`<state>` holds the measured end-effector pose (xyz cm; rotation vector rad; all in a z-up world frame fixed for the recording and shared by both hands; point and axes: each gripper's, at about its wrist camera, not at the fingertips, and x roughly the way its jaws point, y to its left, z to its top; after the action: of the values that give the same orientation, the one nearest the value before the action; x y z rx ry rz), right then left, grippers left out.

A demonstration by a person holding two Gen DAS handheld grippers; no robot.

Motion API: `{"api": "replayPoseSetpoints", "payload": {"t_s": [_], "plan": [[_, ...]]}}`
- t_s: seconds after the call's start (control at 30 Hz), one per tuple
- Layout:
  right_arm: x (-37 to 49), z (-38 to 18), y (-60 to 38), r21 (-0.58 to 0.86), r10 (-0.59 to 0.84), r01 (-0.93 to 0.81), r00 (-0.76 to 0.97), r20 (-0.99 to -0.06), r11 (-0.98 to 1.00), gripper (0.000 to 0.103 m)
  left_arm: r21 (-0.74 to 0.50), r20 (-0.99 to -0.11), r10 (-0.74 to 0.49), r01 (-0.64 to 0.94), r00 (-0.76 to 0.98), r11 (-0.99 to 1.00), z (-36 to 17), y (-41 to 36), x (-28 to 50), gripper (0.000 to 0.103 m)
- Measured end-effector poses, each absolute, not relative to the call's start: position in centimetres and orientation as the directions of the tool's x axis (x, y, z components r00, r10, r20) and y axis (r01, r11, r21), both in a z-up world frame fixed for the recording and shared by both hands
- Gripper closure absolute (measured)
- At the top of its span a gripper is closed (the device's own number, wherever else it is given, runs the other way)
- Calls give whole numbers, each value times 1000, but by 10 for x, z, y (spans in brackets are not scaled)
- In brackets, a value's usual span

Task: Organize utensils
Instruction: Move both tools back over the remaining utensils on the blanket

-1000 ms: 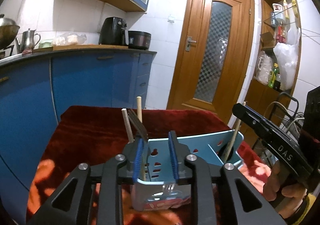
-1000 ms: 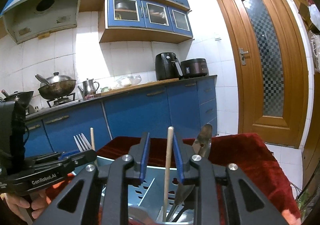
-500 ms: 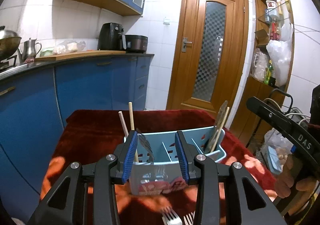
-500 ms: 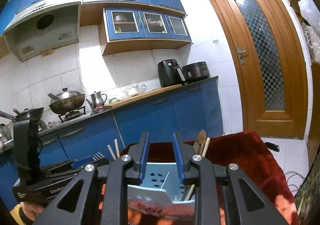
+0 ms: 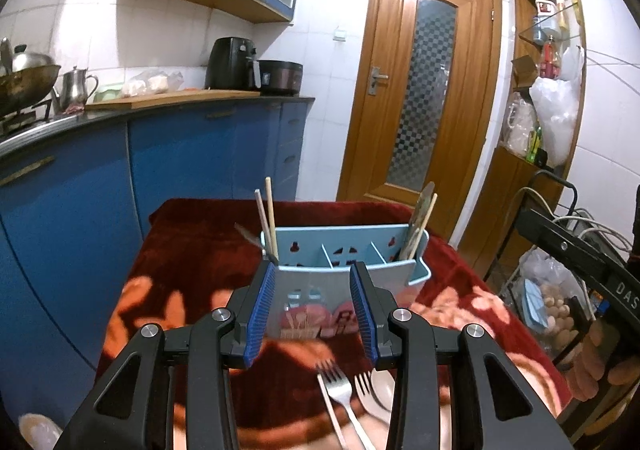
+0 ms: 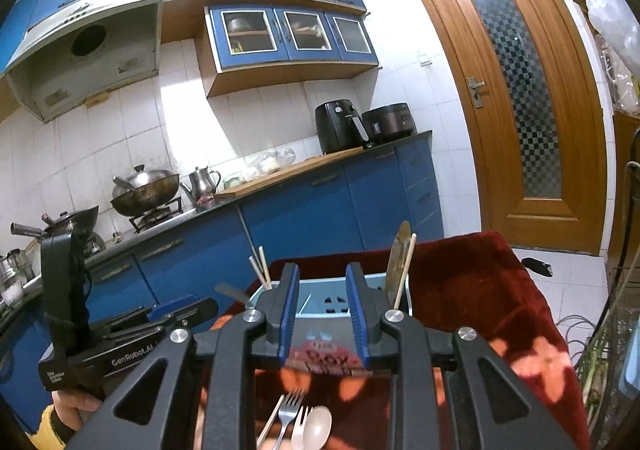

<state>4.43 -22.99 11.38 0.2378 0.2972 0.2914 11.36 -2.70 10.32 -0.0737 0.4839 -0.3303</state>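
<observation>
The utensil holder (image 5: 344,264) is stood on the red-covered tabletop (image 5: 192,250), its chopsticks (image 5: 269,215) held upright, tips down. Forks (image 5: 334,382) and a spoon (image 5: 380,386) are laid flat before it, heads pointed toward the holder. Both the left hand-held gripper (image 5: 312,314) and the right hand-held gripper (image 6: 322,318) are kept spread, with nothing pinched.

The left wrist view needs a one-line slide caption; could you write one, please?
Open left gripper faces a blue utensil caddy on a red blanket, forks lying in front.

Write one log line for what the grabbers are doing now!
left gripper: open, empty | right gripper: open, empty | caddy: chopsticks, spoon inside | forks, spoon on cloth
</observation>
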Motion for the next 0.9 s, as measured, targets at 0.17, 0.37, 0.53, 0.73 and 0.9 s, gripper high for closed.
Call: {"api": "replayPoseSetpoints", "payload": {"t_s": [0.17,0.37,0.53,0.73,0.9], "plan": [[29,108,-226,263,312,-235,899,-309,936,76,-145,-467,-321,286,824,947,100,-24,99,63],[19,92,-227,265,301,-207,871,-389,942,76,-148,-506,-312,276,804,950,91,-21,87,63],[14,74,-230,273,290,-180,848,-444,945,76,-150,-546,-303,265,781,952,78,-20,83,63],[11,53,-234,286,283,-150,815,-506,946,76,-156,-607,-294,252,739,955,59,-22,84,63],[9,38,-241,313,284,-124,792,-540,942,74,-159,-652,-291,249,700,955,42,-28,86,63]]}}
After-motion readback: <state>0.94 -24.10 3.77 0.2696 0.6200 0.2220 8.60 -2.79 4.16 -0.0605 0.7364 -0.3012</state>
